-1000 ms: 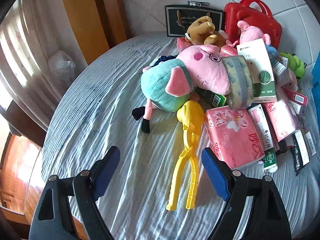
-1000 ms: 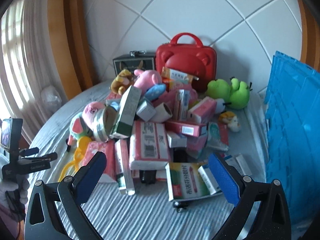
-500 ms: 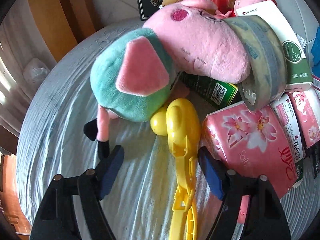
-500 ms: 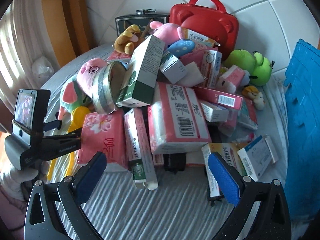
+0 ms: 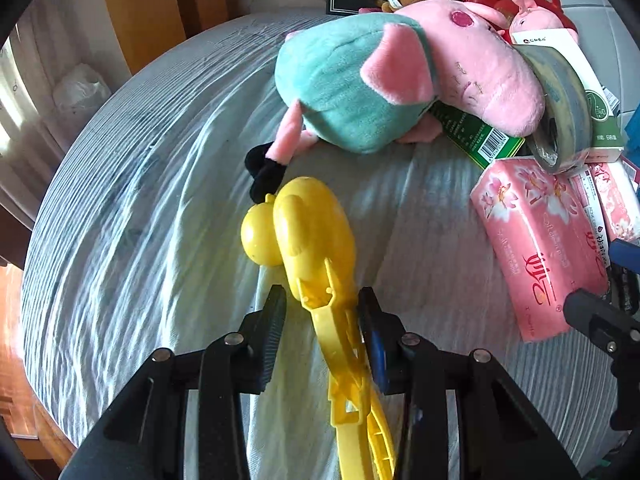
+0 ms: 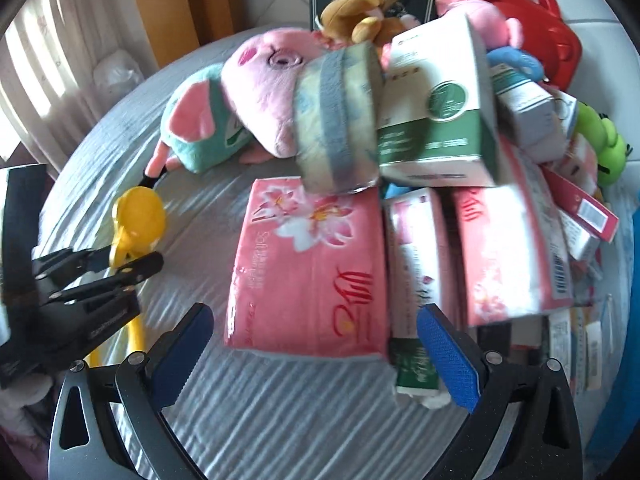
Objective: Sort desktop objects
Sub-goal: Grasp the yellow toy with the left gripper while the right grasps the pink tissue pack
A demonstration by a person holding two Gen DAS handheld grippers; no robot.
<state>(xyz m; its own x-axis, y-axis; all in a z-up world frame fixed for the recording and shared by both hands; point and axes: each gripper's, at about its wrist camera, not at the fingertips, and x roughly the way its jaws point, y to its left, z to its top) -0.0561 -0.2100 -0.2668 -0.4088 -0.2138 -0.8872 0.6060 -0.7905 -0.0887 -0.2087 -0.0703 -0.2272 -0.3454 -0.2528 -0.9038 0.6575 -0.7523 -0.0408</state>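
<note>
**Tongs between the left jaws, tissue pack ahead of the right**

Yellow plastic tongs (image 5: 316, 264) lying directly between the left gripper (image 5: 322, 312) fingers, on the striped grey cloth (image 5: 132, 200). Long axis running nearly along the gripper's own pointing line: rounded scoop head out ahead of the fingertips, handles trailing back under the gripper body. Jaws just closing, now narrow; right pad apparently at the tongs' neck, left pad with a thin gap, so contact not certain and probably not yet a firm grip. Seen from the right wrist view, same left gripper (image 6: 132, 264) straddling the tongs' neck (image 6: 138, 216), off to the right gripper's left side.

Tongs in look: bright yellow, glossy hard plastic, ball-shaped mould at the head, open ribbed handles; likely light and slippery under the pads.

Right gripper (image 6: 312, 344) spread wide, nothing held. Pink tissue pack (image 6: 308, 268) just ahead between its fingertips, long side running away from the gripper. Plush pig (image 5: 400, 80) further ahead of the left gripper, apart from the tongs' head.

Left hand plainly the nearer one for the tongs; remaining need judged a full squeeze before lifting.
</note>
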